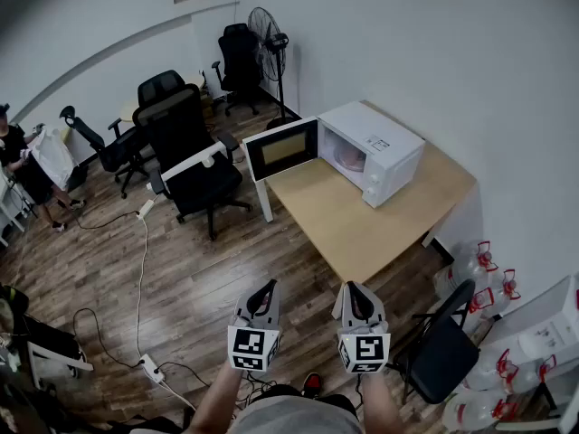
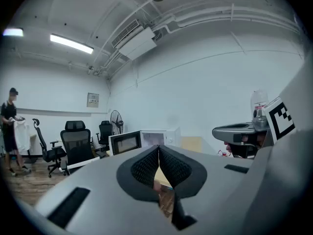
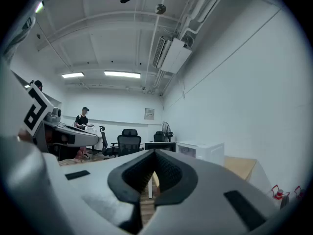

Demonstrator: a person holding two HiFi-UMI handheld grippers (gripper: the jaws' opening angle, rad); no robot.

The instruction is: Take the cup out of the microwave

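Down at the bottom of the head view, my left fingers [image 1: 269, 287] and my right fingers [image 1: 351, 287] sit side by side, held out over the wood floor [image 1: 181, 287], short of the near edge of the surface [image 1: 362, 229]. Both pairs are pressed together with nothing in them. You can see it right in the gripper views: left fingers [image 2: 158, 149] meet at the tips, and it's the same deal with the right fingers [image 3: 154, 153].

Further out, the white microwave [image 1: 380, 147] sits at the far end of that wooden surface, up by the wall, with its door [image 1: 282, 149] swung wide open to the left. Inside the cavity there's a pale pinkish shape, which I take to be the cup [image 1: 349, 158], but honestly it's too small to be sure. Either way it's well apart from both pairs of fingers.

Off to the left there are black office chairs [image 1: 185, 143], with a standing fan [image 1: 269, 39] behind them and a person [image 1: 18, 161] at the far edge. Water jugs [image 1: 488, 269] are stacked on the right.
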